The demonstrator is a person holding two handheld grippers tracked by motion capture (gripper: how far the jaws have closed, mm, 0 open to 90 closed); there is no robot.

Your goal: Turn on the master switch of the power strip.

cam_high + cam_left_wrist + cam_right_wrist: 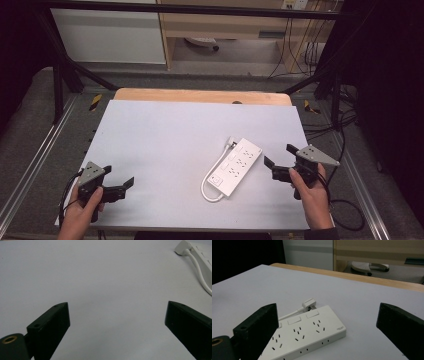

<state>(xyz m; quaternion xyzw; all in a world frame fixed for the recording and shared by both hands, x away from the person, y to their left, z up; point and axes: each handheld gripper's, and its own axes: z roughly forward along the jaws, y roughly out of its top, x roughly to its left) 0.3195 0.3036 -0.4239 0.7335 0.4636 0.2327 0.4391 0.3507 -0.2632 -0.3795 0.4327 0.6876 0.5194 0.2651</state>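
My two hands come in at the near edge of the table [165, 125], each wrapped around one gripper: my left hand [80, 212] holds the left gripper [127, 186] at the near left corner, its jaws pointing right across the pale sheet, and my right hand [311, 192] holds the right gripper [280, 156] at the near right, its jaws pointing left toward the middle. Both grippers stand spread wide with nothing between the jaws; the left gripper view [116, 322] shows bare white surface in the gap, the right gripper view [327, 325] shows the strip lying beyond the gap. One white power strip [236, 166] lies flat right of the table's centre, just left of the right gripper and well apart from the left one, set on a diagonal with its far end toward the right. One white cord [209, 176] loops off its near end and runs along its left side to one white plug [232, 142] resting by the far end. Two rocker switches [294, 320] show on its top face beside rows of sockets. A small label [340, 327] sits at one corner, too small to read.
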